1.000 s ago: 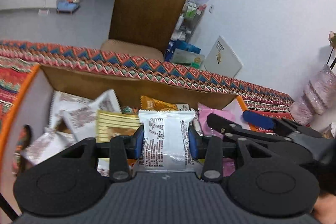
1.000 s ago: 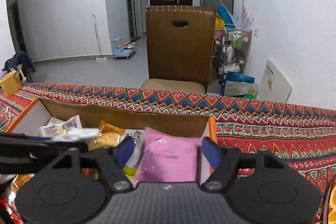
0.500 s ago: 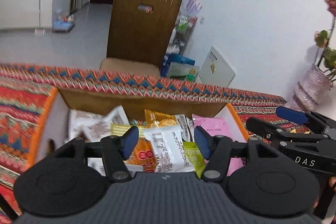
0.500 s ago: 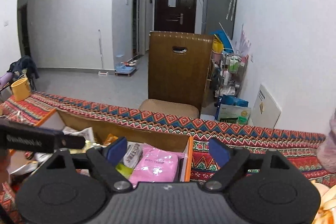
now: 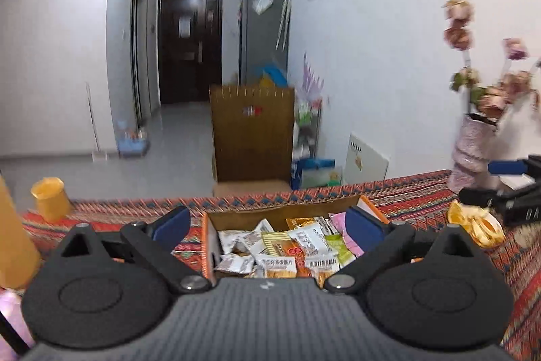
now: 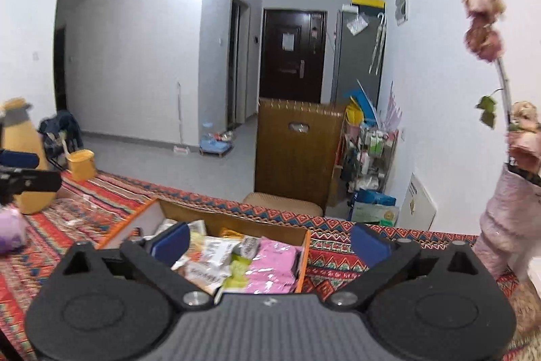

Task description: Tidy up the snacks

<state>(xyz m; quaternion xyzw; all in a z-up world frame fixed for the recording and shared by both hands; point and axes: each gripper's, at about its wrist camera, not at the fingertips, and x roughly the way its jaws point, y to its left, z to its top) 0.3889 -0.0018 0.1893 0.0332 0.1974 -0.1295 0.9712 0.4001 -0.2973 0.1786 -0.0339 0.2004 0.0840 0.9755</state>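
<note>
An orange-edged cardboard box [image 5: 209, 246] [image 6: 303, 259] sits on the patterned tablecloth, filled with several snack packets. A white packet with black print [image 5: 309, 239] lies on top in the middle, and a pink packet [image 6: 272, 266] lies at the box's right end. My left gripper [image 5: 267, 224] hangs above and behind the box, its jaws still opening, with nothing between its blue pads. My right gripper [image 6: 268, 239] is likewise raised behind the box, jaws still opening and empty. Each gripper shows at the edge of the other's view.
A pink vase of dried flowers [image 6: 503, 225] stands at the table's right. A plate of orange pieces [image 5: 476, 224] lies right of the box. A yellow cup [image 5: 50, 198] and a tall yellow object [image 5: 13, 232] stand left. A brown chair [image 6: 297, 154] faces the far edge.
The left gripper let go of the white packet, which now lies in the box. The right gripper's jaws widened off the pink packet. Both grippers rose and pulled back from the box.
</note>
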